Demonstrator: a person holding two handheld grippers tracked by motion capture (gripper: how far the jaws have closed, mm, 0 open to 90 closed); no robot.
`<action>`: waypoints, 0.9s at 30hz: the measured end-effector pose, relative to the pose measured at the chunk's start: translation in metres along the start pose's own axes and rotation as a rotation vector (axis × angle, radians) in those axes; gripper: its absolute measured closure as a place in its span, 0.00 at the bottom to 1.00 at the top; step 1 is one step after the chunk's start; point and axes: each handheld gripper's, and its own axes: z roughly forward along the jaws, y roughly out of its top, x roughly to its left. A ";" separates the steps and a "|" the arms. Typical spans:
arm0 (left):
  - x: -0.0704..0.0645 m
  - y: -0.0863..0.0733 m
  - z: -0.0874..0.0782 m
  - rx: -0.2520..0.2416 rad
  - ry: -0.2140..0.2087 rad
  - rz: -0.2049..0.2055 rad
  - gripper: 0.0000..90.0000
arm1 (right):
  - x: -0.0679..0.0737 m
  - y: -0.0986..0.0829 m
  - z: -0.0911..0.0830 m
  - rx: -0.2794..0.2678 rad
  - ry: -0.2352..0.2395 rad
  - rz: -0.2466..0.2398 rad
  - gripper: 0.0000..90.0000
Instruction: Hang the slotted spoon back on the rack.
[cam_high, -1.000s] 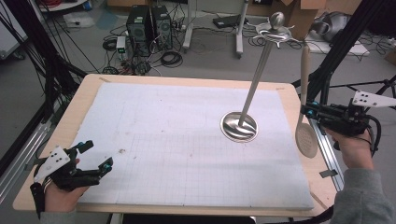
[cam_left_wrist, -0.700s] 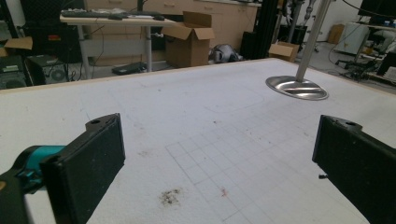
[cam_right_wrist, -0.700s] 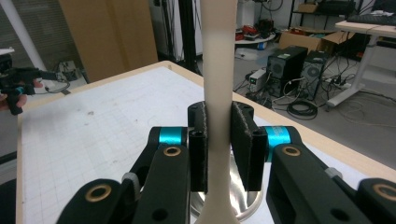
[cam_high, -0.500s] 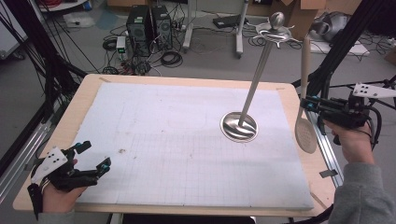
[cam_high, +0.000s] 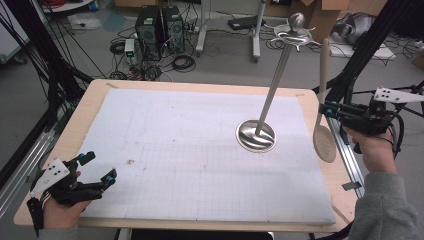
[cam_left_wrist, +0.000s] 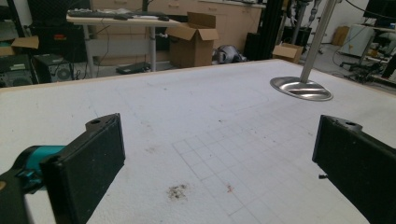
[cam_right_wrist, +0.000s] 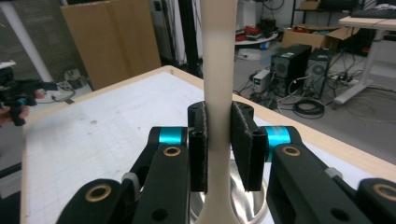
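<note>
The right gripper (cam_high: 325, 108) holds a wooden spoon (cam_high: 324, 125) upright above the desk's (cam_high: 200, 85) right edge, fingers (cam_right_wrist: 243, 144) clamped on its handle, bowl end hanging down past the white mat (cam_high: 200, 150). Just to its left a metal stand (cam_high: 272, 90) rises tilted from its round base (cam_high: 256, 135) on the mat. The rest of the mat lies open between the two hands. The left gripper (cam_high: 97, 167) rests at the near left corner, fingers (cam_left_wrist: 88, 163) wide apart with nothing between them. Compared with a second ago, the spoon sits a little higher and nearer the stand's top; the left gripper has barely shifted.
</note>
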 end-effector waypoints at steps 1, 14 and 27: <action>0.000 0.000 0.000 0.001 0.000 0.001 0.03 | 0.000 0.000 0.001 -0.001 -0.001 -0.005 0.86; 0.001 -0.001 0.000 0.002 -0.002 -0.002 0.03 | 0.001 0.000 0.010 0.016 -0.006 -0.008 0.86; 0.001 -0.001 0.000 0.003 -0.001 -0.003 0.03 | 0.003 0.000 0.020 0.022 -0.008 -0.012 0.86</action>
